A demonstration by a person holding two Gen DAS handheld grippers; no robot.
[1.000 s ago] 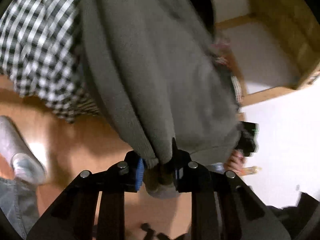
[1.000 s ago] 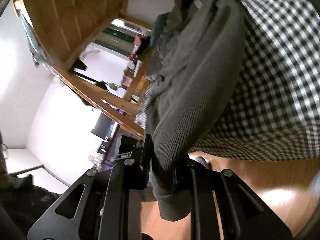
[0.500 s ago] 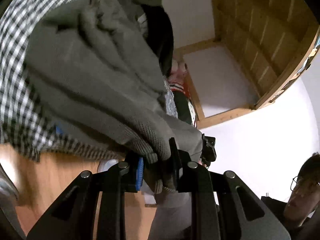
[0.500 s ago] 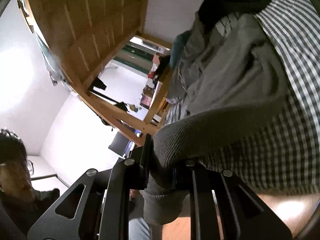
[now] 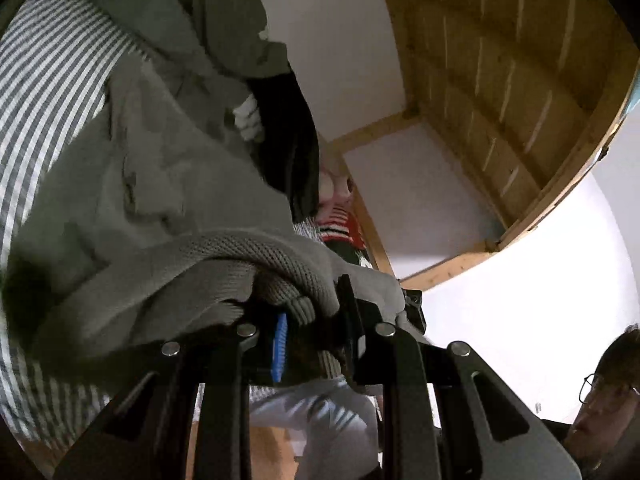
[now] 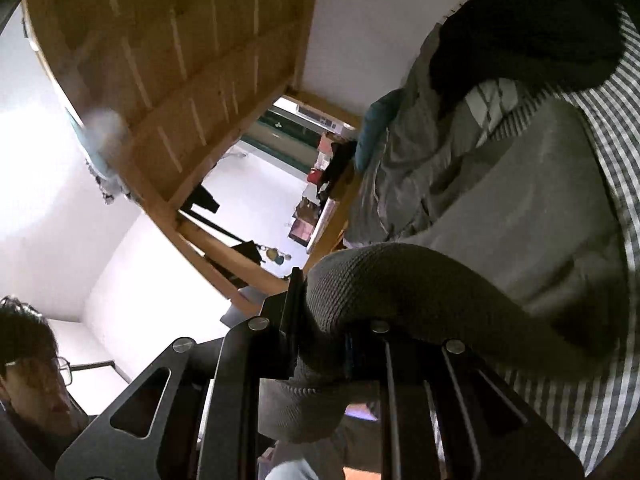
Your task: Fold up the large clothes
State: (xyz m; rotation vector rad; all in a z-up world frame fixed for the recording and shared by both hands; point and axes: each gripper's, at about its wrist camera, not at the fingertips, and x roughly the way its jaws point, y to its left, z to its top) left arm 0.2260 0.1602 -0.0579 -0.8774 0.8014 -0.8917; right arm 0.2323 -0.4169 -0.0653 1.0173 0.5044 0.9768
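While the grey sweater point(image 5: 168, 216) sprawls over a checked bedsheet point(image 5: 44, 80) beneath a slatted wooden bunk frame point(image 5: 500, 92) and white walls point(image 6: 168, 280), the left gripper point(image 5: 312, 332) pinches its ribbed edge and the right gripper point(image 6: 320, 340) clamps another knitted fold.

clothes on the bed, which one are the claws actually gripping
The grey knit sweater: both the left claw and right claw pinch its ribbed edge. The black garment and olive jacket lie untouched behind.
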